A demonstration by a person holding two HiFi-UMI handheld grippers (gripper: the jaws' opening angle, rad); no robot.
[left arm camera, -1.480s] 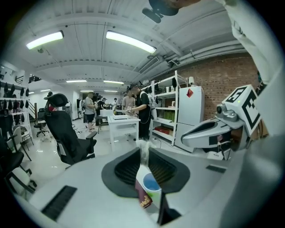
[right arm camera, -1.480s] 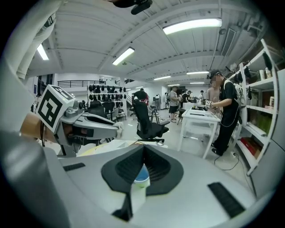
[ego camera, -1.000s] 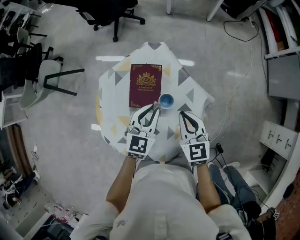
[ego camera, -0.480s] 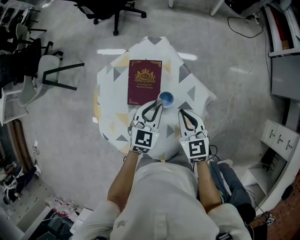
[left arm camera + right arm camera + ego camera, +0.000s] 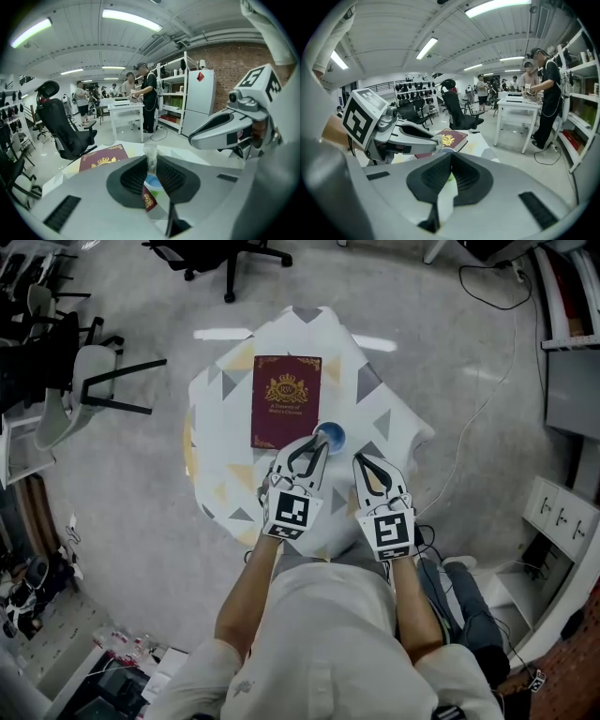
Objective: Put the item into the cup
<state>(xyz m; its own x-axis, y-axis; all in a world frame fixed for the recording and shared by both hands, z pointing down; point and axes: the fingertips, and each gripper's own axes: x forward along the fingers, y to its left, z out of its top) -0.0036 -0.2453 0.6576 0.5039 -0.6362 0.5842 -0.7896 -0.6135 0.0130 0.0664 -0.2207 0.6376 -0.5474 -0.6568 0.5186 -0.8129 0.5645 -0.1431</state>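
A small blue cup (image 5: 332,436) stands on the patterned table (image 5: 384,418), just right of a dark red book (image 5: 286,399). My left gripper (image 5: 316,441) reaches the cup's left rim. In the left gripper view its jaws (image 5: 151,159) are shut on a small pale, see-through item (image 5: 151,155), and the blue cup (image 5: 153,182) shows right below, between the jaws. My right gripper (image 5: 359,460) hovers a little to the right of the cup and nearer to me. Its jaws (image 5: 451,161) are shut and hold nothing.
The red book (image 5: 101,159) lies flat on the table's far half. A black office chair (image 5: 65,129) and white desks with several people stand beyond the table. Cables run across the floor at the right (image 5: 487,399). Chairs stand at the left (image 5: 84,395).
My left gripper has moved forward and a little right with the item, from beside the cup to its rim. The right gripper has barely shifted.
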